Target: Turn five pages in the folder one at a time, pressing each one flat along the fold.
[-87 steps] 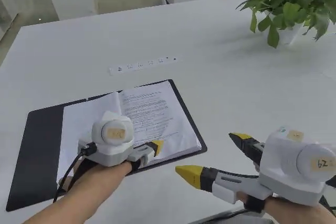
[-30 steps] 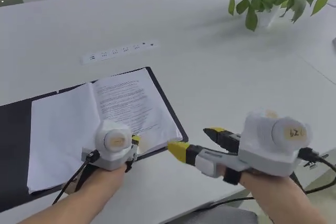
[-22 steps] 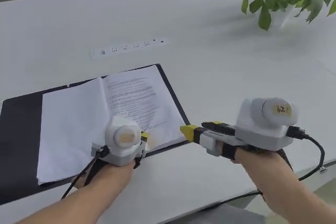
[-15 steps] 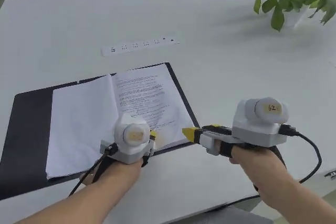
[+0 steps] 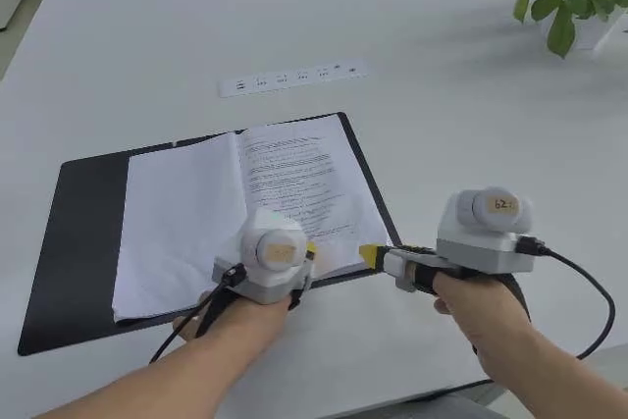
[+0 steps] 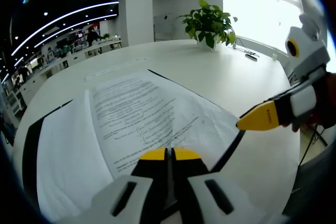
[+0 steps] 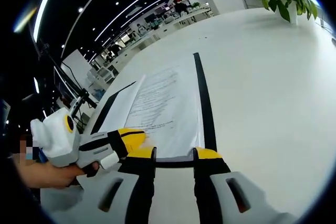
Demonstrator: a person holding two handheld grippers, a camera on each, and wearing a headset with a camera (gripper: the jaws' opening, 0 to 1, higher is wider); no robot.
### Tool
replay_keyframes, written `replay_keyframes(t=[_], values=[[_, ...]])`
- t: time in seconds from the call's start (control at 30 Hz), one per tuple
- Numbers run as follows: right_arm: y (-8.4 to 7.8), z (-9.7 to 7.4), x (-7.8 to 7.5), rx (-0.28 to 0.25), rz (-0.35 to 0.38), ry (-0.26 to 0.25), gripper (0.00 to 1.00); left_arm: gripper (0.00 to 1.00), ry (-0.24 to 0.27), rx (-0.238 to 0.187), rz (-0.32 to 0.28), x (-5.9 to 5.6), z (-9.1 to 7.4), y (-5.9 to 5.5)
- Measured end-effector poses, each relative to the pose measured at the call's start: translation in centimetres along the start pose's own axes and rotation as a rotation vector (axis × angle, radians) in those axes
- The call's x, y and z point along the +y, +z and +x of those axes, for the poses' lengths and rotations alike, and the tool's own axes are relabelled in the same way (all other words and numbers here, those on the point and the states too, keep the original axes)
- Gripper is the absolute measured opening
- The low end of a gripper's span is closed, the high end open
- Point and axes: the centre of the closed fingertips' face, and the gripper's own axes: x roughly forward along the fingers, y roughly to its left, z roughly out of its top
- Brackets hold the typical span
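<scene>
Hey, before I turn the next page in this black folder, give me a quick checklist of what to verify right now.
1. Black folder lying open on the white table: ok.
2. Right gripper jaws apart at the lower outer corner of the printed right-hand page: ok.
3. Just one sheet between those jaws: cannot tell.
4. Left gripper off the page to be turned: not ok, its shut tips sit on the page's lower edge.
5. Blank left-hand page lying flat to receive it: ok.
</scene>
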Motion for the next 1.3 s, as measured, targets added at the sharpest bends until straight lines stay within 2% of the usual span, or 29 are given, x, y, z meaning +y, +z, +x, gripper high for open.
replay_keyframes(t=[0.27, 0.4, 0.6, 0.77, 0.83, 0.9, 0.97, 1.07, 1.13, 1.2, 1.23, 1.3], values=[[0.5, -0.2, -0.7, -0.033, 0.003, -0.03, 0.06, 0.01, 0.0, -0.002, 0.001, 0.0, 0.0, 0.0], [0.5, 0.0, -1.0, -0.032, 0.016, -0.037, 0.02, 0.01, -0.001, -0.001, 0.003, 0.0, 0.0, 0.0], [0.5, -0.2, -0.5, -0.039, 0.021, -0.038, 0.0, 0.01, 0.0, -0.001, 0.004, 0.0, 0.0, 0.0], [1.0, -0.4, 0.2, -0.055, 0.05, -0.01, 0.0, 0.01, -0.002, -0.002, -0.002, 0.0, 0.0, 0.0], [1.3, -0.5, 0.5, -0.067, 0.061, 0.002, 0.0, 0.01, -0.004, 0.001, -0.013, 0.0, 0.0, 0.1], [1.5, -0.6, 0.9, -0.072, 0.068, 0.008, 0.0, 0.02, -0.017, 0.021, 0.005, -0.2, -0.2, 0.1], [1.9, -0.8, 1.6, -0.084, 0.058, 0.025, 0.0, 0.06, -0.021, 0.033, 0.04, -0.1, -0.8, -0.1], [2.2, -1.0, 2.4, -0.096, 0.053, 0.041, 0.0, 0.11, -0.022, 0.042, 0.03, 0.4, -2.0, -0.5], [2.5, -1.1, 3.1, -0.104, 0.052, 0.056, 0.0, 0.12, -0.02, 0.025, 0.02, 0.8, -2.9, -0.3], [2.7, -1.3, 3.7, -0.112, 0.046, 0.068, 0.0, 0.14, -0.015, 0.026, 0.016, 1.2, -3.6, -0.2], [2.9, -1.4, 4.3, -0.116, 0.043, 0.079, 0.0, 0.15, -0.011, 0.003, 0.002, 1.6, -4.2, 0.2], [3.2, -1.5, 5.3, -0.126, 0.023, 0.097, 0.0, 0.17, -0.003, -0.008, -0.004, 2.1, -5.2, 0.6]])
